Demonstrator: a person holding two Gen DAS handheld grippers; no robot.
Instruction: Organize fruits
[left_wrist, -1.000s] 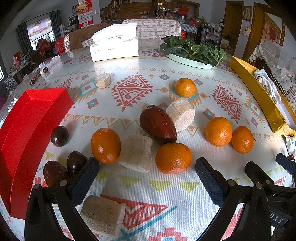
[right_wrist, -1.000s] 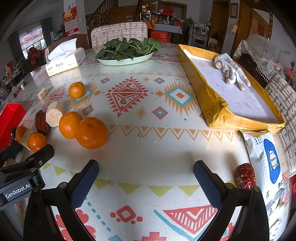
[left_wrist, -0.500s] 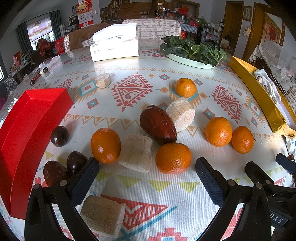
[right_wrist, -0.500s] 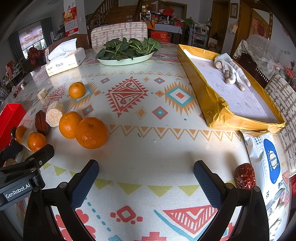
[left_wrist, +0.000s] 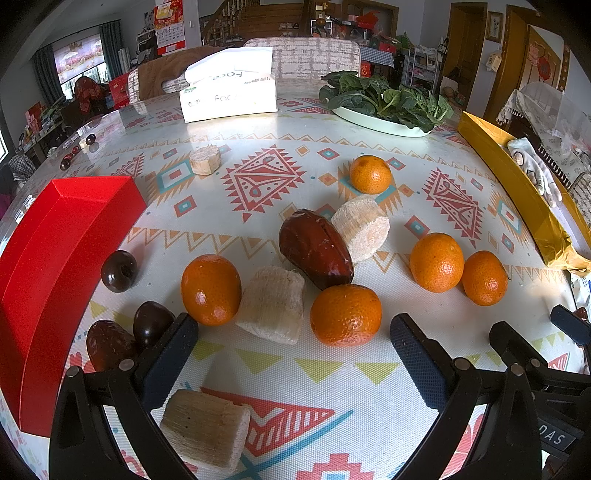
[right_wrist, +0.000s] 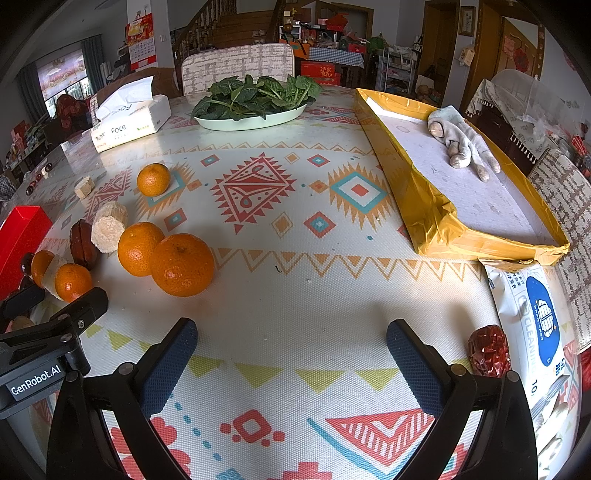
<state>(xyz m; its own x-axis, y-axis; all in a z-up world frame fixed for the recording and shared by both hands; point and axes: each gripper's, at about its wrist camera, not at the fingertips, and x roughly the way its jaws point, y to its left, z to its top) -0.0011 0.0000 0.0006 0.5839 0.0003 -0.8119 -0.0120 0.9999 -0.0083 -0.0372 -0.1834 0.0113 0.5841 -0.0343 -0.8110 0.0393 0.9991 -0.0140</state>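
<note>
Your left gripper (left_wrist: 291, 354) and right gripper (right_wrist: 291, 354) both have fingers spread, holding nothing. The red box (left_wrist: 55, 258) inside is hidden; the yellow tray (right_wrist: 436, 206) holds a glove (right_wrist: 461, 144). Oranges (left_wrist: 345, 314) lie on the table (right_wrist: 295, 295).

The left gripper (left_wrist: 293, 354) hangs low over the table with its jaws spread wide and nothing between the blue pads. Just beside it, the right gripper (right_wrist: 291, 360) sits at about the same height, fingers equally parted and empty, both pointing forward.
</note>
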